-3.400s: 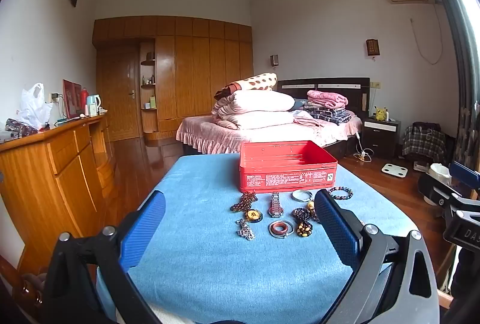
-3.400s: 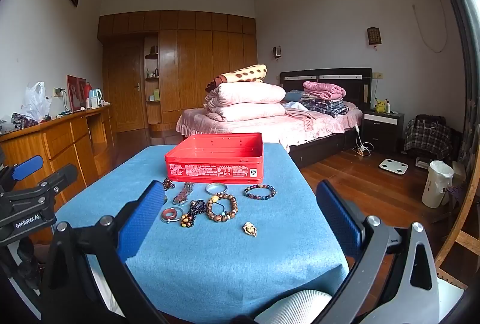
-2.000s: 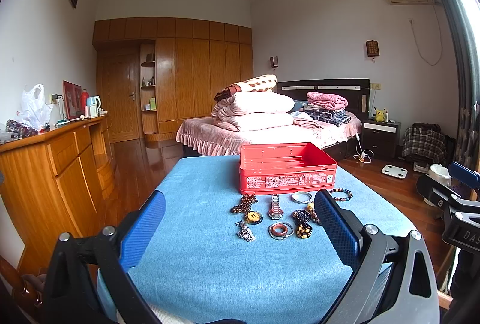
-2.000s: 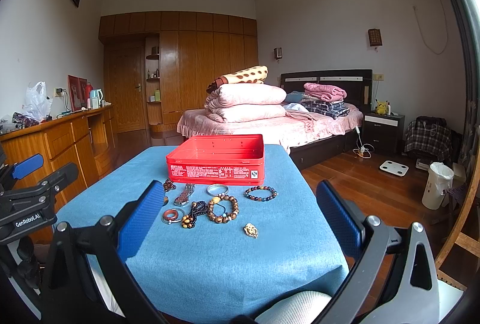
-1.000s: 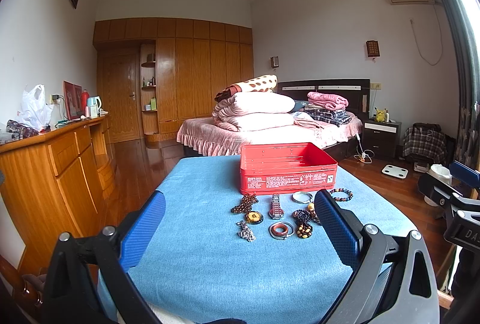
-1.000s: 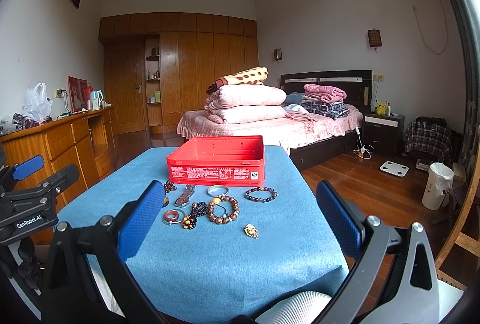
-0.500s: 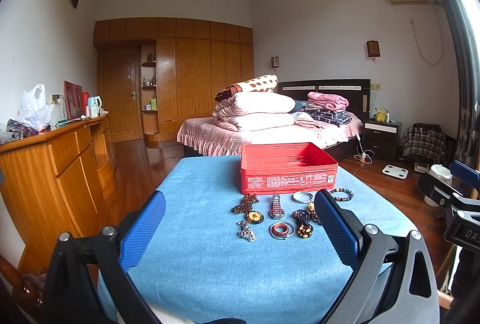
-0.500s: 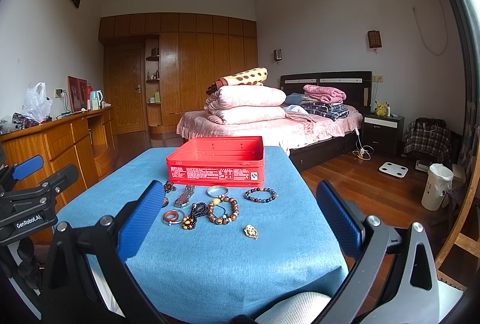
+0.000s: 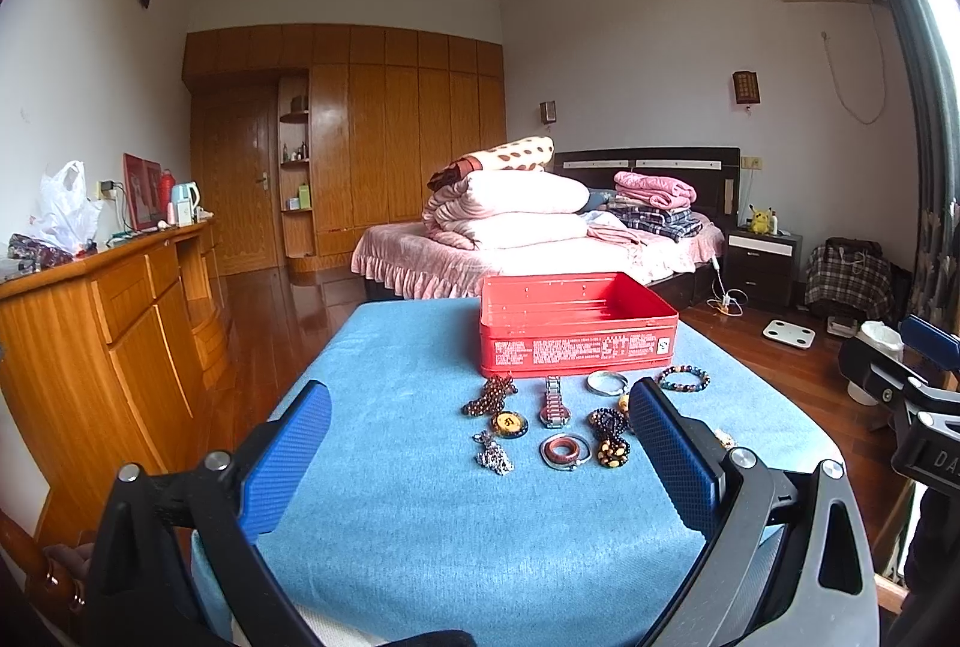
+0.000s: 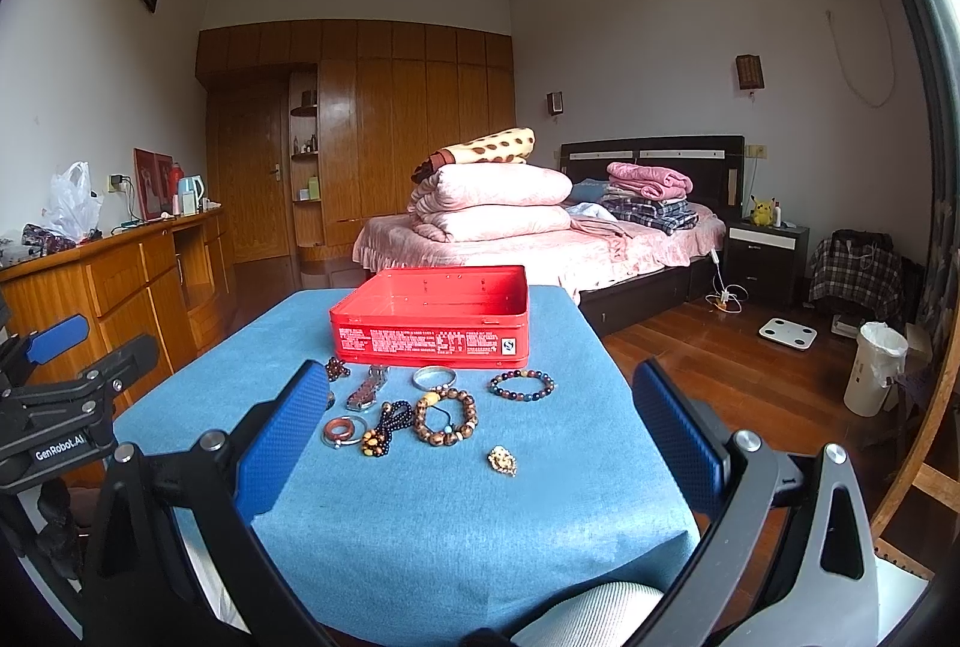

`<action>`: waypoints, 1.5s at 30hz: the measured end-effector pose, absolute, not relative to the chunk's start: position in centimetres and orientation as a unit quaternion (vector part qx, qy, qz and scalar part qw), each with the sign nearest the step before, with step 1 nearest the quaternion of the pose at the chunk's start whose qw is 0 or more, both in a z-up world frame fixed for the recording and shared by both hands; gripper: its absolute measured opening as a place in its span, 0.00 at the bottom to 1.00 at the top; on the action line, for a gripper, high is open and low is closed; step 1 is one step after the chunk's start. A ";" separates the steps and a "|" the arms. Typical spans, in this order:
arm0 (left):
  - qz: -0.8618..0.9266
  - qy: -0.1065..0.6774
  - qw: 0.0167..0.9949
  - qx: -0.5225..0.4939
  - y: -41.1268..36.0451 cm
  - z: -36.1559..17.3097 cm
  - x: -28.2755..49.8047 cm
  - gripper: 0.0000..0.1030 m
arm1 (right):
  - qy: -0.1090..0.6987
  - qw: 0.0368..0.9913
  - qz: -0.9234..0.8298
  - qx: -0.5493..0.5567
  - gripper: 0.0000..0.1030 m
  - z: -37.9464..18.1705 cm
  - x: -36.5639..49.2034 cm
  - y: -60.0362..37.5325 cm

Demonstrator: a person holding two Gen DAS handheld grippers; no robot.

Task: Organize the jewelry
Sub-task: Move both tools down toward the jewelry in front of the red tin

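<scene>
tin at table's far end, jewelry spread just before it, bed behind

Open red tin and loose jewelry on the blue-covered desk

The lidless tin sits toward the desk's far edge. In front of it lie a silver bangle, a multicolored bead bracelet, a brown bead bracelet, a watch, a red ring pendant, dark beads and a gold charm, apart toward the right edge.
</scene>
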State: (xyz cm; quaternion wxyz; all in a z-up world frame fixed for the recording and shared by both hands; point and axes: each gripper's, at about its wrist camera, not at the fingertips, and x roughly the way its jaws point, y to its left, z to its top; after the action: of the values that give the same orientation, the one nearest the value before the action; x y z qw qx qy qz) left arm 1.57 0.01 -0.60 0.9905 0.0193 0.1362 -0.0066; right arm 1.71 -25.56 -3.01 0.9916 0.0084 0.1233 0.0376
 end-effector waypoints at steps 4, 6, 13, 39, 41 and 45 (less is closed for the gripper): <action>-0.015 0.161 0.987 0.006 0.7 -1.4 3.0 0.94 | 0.132 0.990 0.038 0.011 0.95 -3.4 2.8 -25.6; -0.013 0.173 0.985 0.012 0.8 -1.9 3.9 0.94 | 0.140 0.989 0.039 0.015 0.95 -3.7 3.5 -25.8; 0.001 0.226 0.974 0.008 1.8 -3.8 8.3 0.94 | 0.197 0.979 0.037 0.026 0.95 -5.4 7.7 -26.2; -0.027 0.368 0.930 -0.002 1.7 -8.0 23.5 0.94 | 0.375 0.925 0.031 0.059 0.95 -11.5 25.4 -28.1; -0.037 0.386 0.922 -0.016 2.0 -8.0 24.6 0.94 | 0.392 0.917 0.033 0.064 0.95 -11.8 26.6 -28.3; -0.043 0.403 0.914 -0.025 2.5 -7.8 26.4 0.94 | 0.419 0.906 0.038 0.057 0.95 -12.3 28.5 -28.2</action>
State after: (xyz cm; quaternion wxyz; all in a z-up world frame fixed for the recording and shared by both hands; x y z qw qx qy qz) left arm 26.36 2.52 -7.81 0.9139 -0.0246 0.4028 -0.0429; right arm 28.52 -28.20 -12.29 0.9055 0.0567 0.4188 0.0377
